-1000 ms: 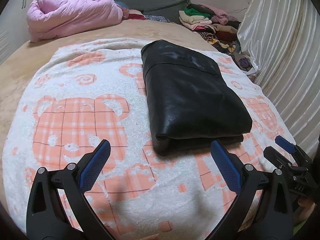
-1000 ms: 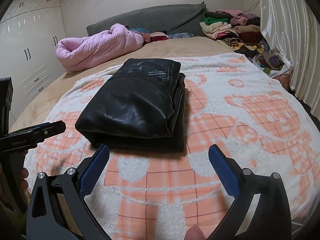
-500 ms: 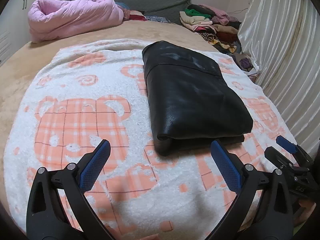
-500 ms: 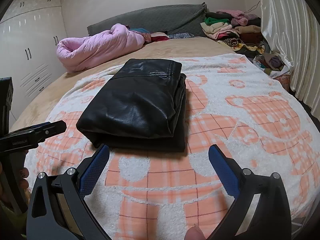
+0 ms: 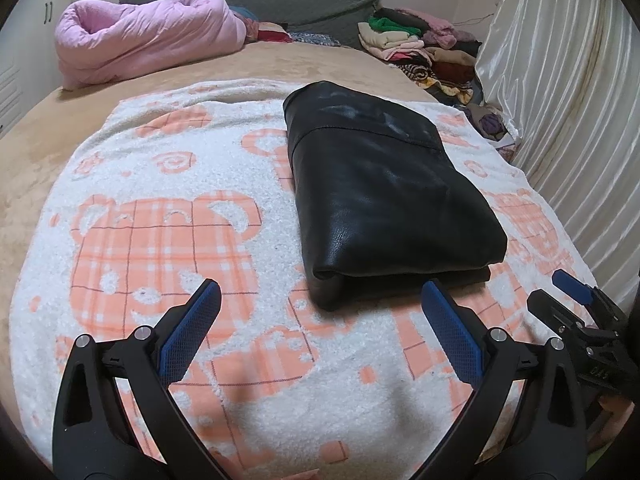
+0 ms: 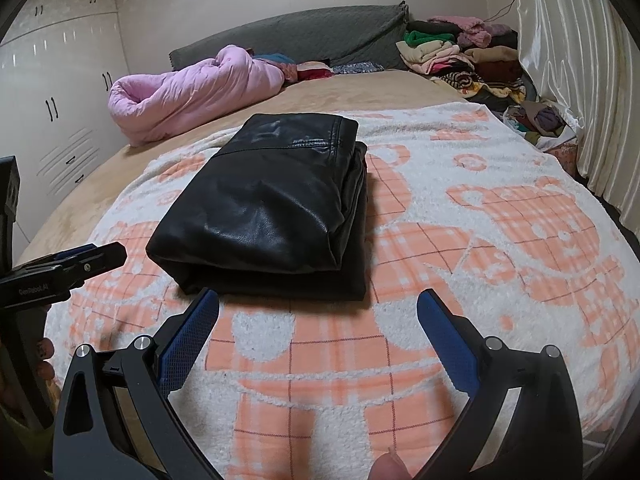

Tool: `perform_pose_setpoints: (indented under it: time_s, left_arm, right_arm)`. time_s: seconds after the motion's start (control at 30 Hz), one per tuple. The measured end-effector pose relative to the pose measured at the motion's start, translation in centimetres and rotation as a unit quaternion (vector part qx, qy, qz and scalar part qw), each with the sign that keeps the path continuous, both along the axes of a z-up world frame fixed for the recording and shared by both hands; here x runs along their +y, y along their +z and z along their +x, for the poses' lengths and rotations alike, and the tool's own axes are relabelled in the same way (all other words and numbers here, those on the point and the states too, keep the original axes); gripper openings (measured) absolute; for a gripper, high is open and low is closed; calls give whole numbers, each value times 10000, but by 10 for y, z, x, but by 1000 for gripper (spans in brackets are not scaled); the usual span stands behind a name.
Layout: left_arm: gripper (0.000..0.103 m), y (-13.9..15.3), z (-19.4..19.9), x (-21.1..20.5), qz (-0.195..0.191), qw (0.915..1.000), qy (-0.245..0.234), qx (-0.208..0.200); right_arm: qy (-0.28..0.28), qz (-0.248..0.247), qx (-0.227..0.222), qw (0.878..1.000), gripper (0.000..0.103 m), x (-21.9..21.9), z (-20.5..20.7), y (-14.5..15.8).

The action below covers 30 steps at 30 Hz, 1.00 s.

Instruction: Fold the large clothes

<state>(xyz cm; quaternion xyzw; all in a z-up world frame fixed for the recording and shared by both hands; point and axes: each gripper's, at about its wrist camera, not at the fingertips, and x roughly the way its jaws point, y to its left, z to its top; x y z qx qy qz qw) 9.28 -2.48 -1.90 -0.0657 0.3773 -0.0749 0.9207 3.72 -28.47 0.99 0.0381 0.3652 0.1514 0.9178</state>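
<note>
Jacket [image 5: 384, 200] folded, just beyond both spread, empty claws.

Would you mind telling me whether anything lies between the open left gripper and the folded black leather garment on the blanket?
Nothing visible does. Only bare bear-print blanket lies between the left gripper and the near edge of the folded black garment. The right gripper is off to the side, not in the path.

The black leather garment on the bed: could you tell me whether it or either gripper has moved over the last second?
Almost nothing changed. The folded black leather garment lies where it did on the bear-patterned blanket. Left gripper and right gripper stay open and empty short of its near edge, with only a slight camera drift.
</note>
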Motion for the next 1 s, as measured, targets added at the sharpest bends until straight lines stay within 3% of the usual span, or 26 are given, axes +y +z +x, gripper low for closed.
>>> perform_pose_setpoints:
  time_s: [1.0]
  left_arm:
    - [94,-9,0,5,161,9998,53,98]
  right_arm:
    - [-28,-52,83,9999,99,5,-1,-3]
